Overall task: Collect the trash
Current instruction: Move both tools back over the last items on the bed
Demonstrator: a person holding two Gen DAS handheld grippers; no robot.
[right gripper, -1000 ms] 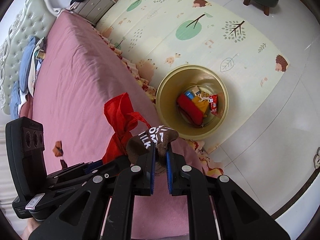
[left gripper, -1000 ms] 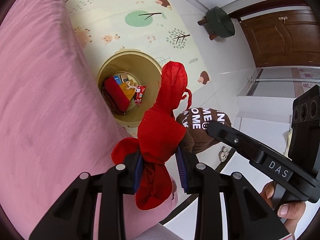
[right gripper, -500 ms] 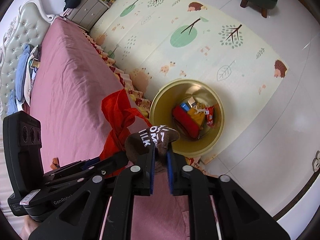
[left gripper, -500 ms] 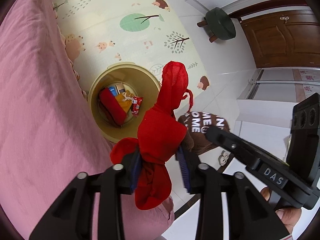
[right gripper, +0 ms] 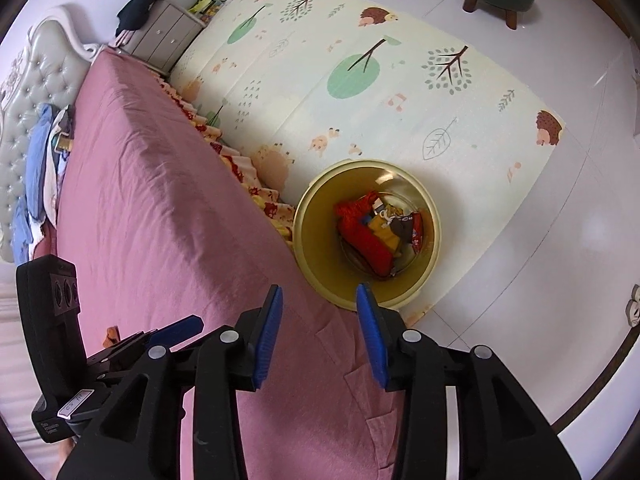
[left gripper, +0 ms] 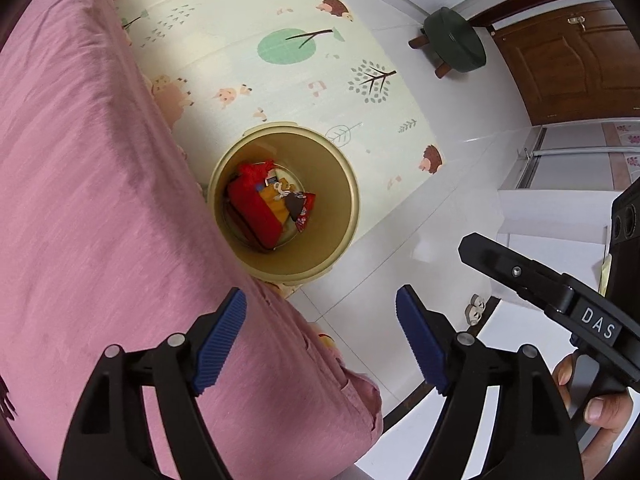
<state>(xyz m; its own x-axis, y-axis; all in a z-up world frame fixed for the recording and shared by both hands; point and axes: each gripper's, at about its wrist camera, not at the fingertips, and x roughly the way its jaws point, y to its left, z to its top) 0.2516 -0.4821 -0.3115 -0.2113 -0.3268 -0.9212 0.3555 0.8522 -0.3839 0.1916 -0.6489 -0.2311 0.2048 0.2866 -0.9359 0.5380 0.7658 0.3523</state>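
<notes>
Both grippers hang above the foot end of the bed (left gripper: 100, 200), over its pink sheet, with the bin (left gripper: 348, 216) on the floor just past the mattress edge. The left gripper (left gripper: 320, 320) has its jaws spread wide and grips nothing; between its blue pads (left gripper: 220, 336) show the sheet's edge and white floor tiles. The right gripper (right gripper: 320, 320) is also open, somewhat less wide, and empty, its fingers framing the near rim of the bin (right gripper: 434, 236). In the left view the right gripper's black body (left gripper: 560, 300) reaches in from the right side, with the person's hand (left gripper: 600, 412) on its handle. The bin is round and tan, standing at the corner of the play mat (left gripper: 280, 52), close against the bed's frilled skirt. At its bottom lies the trash: a red bag (left gripper: 256, 208) on the side nearest the bed, a yellow piece (left gripper: 280, 200) beside it, a dark brown wrapper (left gripper: 294, 204) resting on top, and a small red packet (left gripper: 306, 210) touching that. A green stool (left gripper: 454, 40) stands well apart on the tiles, near a brown door (left gripper: 576, 60). In the right view a grey nightstand (right gripper: 164, 40) sits beside the padded headboard (right gripper: 44, 68), and blue clothes (right gripper: 34, 168) lie at the head of the bed.
</notes>
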